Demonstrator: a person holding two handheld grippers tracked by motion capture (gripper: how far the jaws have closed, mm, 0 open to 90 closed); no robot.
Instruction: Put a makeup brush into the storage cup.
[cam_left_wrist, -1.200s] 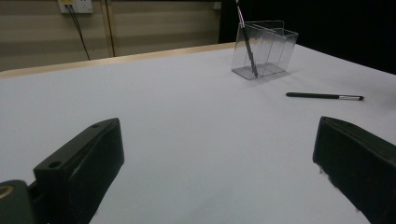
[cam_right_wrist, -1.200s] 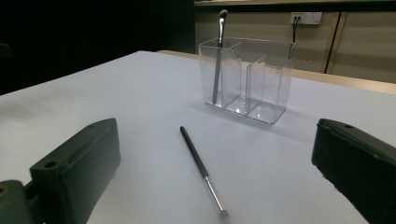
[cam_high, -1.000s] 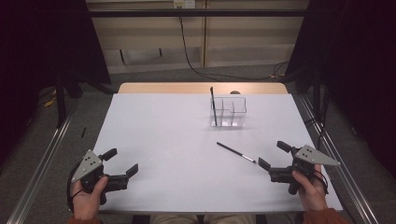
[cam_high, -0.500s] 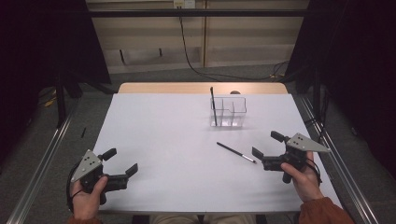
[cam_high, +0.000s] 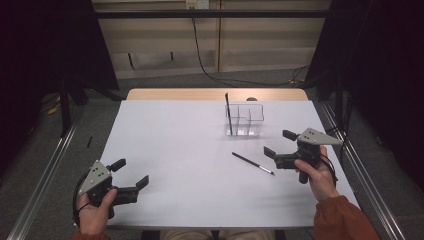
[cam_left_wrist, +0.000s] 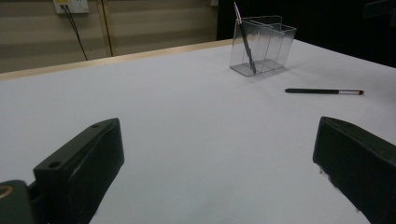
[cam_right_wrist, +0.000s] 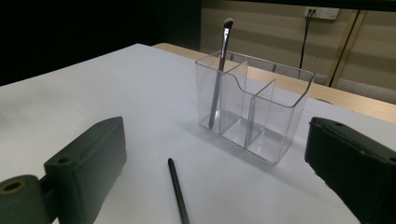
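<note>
A clear plastic organiser (cam_high: 244, 120) (cam_left_wrist: 264, 45) (cam_right_wrist: 254, 108) with three compartments stands at the table's far right. One makeup brush (cam_high: 227, 111) (cam_left_wrist: 245, 39) (cam_right_wrist: 218, 74) leans upright in its left compartment. A second black brush (cam_high: 252, 163) (cam_left_wrist: 323, 91) (cam_right_wrist: 178, 191) lies flat on the white table in front of it. My right gripper (cam_high: 278, 143) (cam_right_wrist: 215, 177) is open just right of the lying brush, with the brush's handle end between its jaws. My left gripper (cam_high: 131, 173) (cam_left_wrist: 215, 168) hovers open over bare table at the near left.
The white tabletop (cam_high: 180, 150) has a wooden strip (cam_high: 215, 94) along its far edge. Metal rails (cam_high: 45, 175) run along both sides of the table. A cable (cam_high: 210, 70) hangs down the back wall.
My right gripper has moved forward and left, from the near right edge to just beside the lying brush. The left gripper has stayed put.
</note>
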